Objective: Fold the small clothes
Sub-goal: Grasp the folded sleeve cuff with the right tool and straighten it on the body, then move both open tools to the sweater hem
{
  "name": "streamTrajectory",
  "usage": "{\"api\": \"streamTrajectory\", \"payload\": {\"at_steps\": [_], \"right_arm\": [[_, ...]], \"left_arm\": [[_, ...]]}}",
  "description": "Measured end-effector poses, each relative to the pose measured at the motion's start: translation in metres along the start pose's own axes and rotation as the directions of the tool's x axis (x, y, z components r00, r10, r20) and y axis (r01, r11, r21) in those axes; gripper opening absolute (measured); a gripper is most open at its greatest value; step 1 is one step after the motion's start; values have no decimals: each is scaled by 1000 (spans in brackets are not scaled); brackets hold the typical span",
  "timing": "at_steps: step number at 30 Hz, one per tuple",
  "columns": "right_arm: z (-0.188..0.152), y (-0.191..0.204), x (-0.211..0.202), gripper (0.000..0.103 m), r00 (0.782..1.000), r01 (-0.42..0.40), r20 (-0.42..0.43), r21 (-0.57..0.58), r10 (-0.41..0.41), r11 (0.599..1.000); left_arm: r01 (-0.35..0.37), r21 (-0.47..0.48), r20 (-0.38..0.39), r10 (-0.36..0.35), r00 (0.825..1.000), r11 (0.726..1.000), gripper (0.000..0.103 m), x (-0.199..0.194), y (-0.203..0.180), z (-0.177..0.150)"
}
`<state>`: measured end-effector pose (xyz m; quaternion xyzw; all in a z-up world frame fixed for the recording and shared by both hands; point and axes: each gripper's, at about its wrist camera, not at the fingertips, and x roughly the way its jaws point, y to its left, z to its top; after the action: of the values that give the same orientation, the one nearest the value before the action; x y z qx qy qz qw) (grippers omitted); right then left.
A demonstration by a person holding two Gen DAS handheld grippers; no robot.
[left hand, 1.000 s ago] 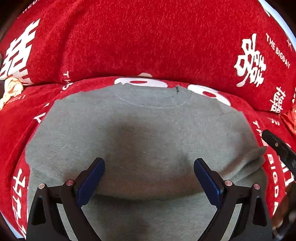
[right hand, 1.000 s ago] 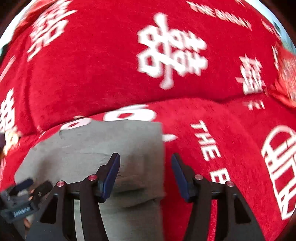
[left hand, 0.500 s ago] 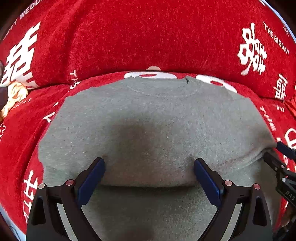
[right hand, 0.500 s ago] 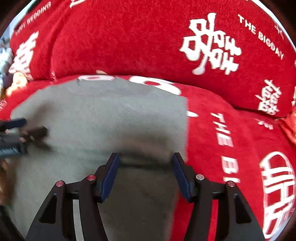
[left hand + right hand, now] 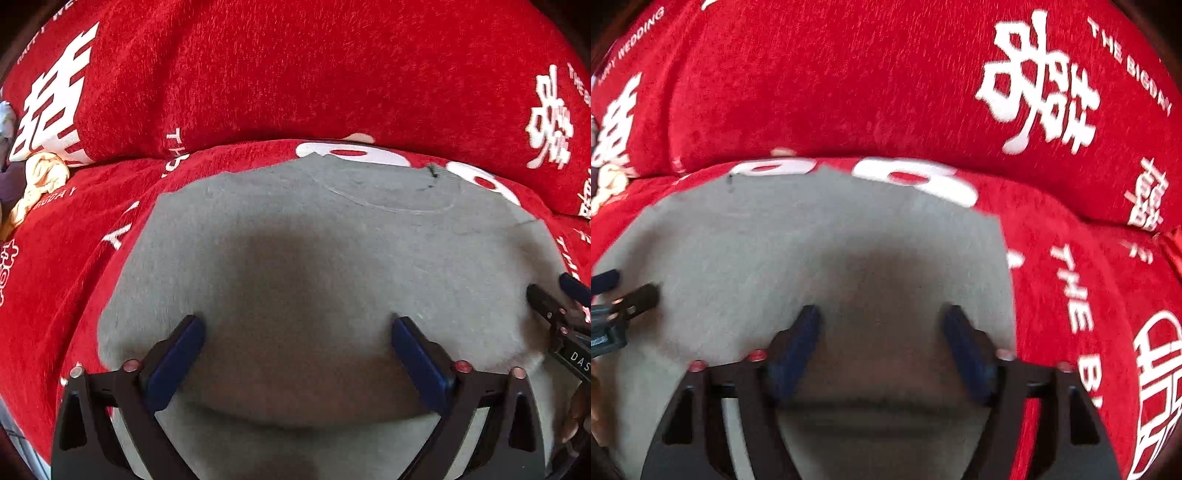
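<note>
Red sofa cover (image 5: 295, 74) fills the frame, grey sweatshirt (image 5: 332, 258) spread flat across the centre, collar toward the top. Left gripper (image 5: 295, 332) gapes wide over its lower middle; right gripper (image 5: 881, 325) spread too, gripping nothing. Best move, I'd judge: pinch the near hem at both corners and lift evenly. Readable: "THE BIGDAY" upper right, right-wrist view; "DAS" on the right gripper's body.

right tool (image 5: 881, 332): swung left, now fully over grey garment (image 5: 812, 251) | garment: folded flap now flat
</note>
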<state>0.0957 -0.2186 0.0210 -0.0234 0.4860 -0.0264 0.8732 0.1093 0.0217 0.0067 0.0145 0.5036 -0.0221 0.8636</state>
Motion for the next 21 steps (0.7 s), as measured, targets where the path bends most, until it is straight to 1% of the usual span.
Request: {"api": "streamTrajectory", "payload": {"at_steps": [2, 3, 4, 5, 6, 7, 8, 9, 10, 11, 13, 16, 17, 18, 21], "right_arm": [[6, -5, 5, 82, 1000, -11, -18, 32, 12, 999], [9, -6, 6, 82, 999, -12, -35, 38, 13, 999], [11, -7, 2, 82, 999, -2, -53, 45, 4, 999], [9, -6, -9, 82, 999, -8, -43, 54, 11, 999], [4, -5, -23, 82, 999, -46, -8, 59, 47, 997], [-1, -5, -35, 82, 997, -77, 17, 57, 76, 995], [-8, 0, -47, 83, 994, -108, 40, 46, 106, 993], [-16, 7, -54, 82, 991, -127, 50, 27, 126, 992], [-26, 17, -59, 82, 990, -134, 47, -4, 134, 991], [-35, 26, -62, 82, 991, -127, 41, -31, 128, 991], [-54, 42, -66, 82, 993, -105, 45, -85, 109, 991], [-80, 55, -62, 82, 997, -69, 21, -145, 73, 987], [-89, 54, -64, 83, 996, -73, 34, -139, 78, 988], [-100, 48, -71, 83, 994, -82, 64, -118, 90, 990], [-122, 32, -85, 83, 989, -121, 77, -76, 127, 990]], "left_arm": [[-2, -13, -14, 1, 1000, 1000, 103, 2, 3, 6], [-2, -17, -22, 1, 1000, 1000, 102, 0, 3, 7], [-6, -22, -14, 5, 1000, 1000, 102, -8, 4, 4], [-1, -25, 2, 1, 1000, 1000, 102, -14, 5, 1], [22, -26, 26, -21, 999, 999, 102, -24, 6, -8], [43, -21, 32, -42, 999, 999, 102, -30, 6, -16], [54, -9, 29, -54, 998, 998, 102, -32, 4, -24], [46, 16, 30, -46, 998, 999, 102, -34, 0, -32], [12, 52, 49, -14, 999, 999, 103, -37, -5, -45], [5, 67, 55, -9, 998, 998, 102, -39, -6, -53], [3, 75, 38, -6, 999, 997, 103, -41, -5, -70], [22, 68, 57, -26, 998, 997, 103, -50, 3, -87], [30, 64, 57, -34, 998, 997, 103, -54, 8, -95], [34, 62, 59, -37, 998, 997, 103, -57, 12, -100], [35, 66, 76, -40, 996, 997, 103, -67, 20, -116]]}}
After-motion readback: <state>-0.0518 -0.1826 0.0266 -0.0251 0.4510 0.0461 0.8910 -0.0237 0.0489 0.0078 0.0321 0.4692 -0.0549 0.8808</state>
